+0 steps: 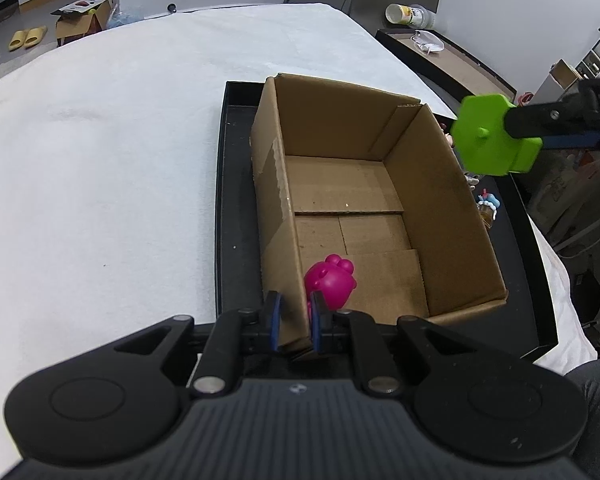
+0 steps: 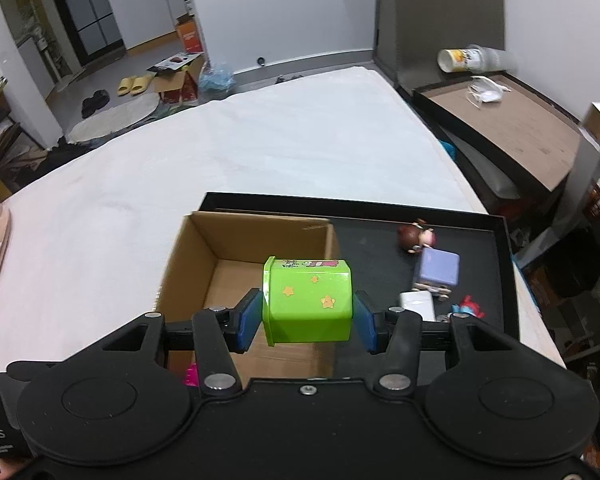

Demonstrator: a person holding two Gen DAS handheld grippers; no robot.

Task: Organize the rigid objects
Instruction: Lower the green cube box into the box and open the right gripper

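Note:
An open cardboard box (image 1: pixel 452 216) stands in a black tray (image 1: pixel 236 208) on a white-covered table. A pink toy figure (image 1: pixel 332 280) lies in the box's near left corner. My left gripper (image 1: pixel 296 316) is shut on the box's near left wall, one pad on each side. My right gripper (image 2: pixel 306 318) is shut on a green box with star stickers (image 2: pixel 308 304) and holds it in the air above the cardboard box (image 2: pixel 204 280). From the left wrist view the green box (image 1: pixel 492 136) hangs over the cardboard box's far right wall.
On the tray (image 2: pixel 492 224) to the right of the cardboard box lie a brown-haired figurine (image 2: pixel 416 236), a purple block toy (image 2: pixel 438 270), a white block (image 2: pixel 416 304) and a small red-and-blue toy (image 2: pixel 468 306). A dark side table (image 2: pixel 500 128) stands beyond the right edge.

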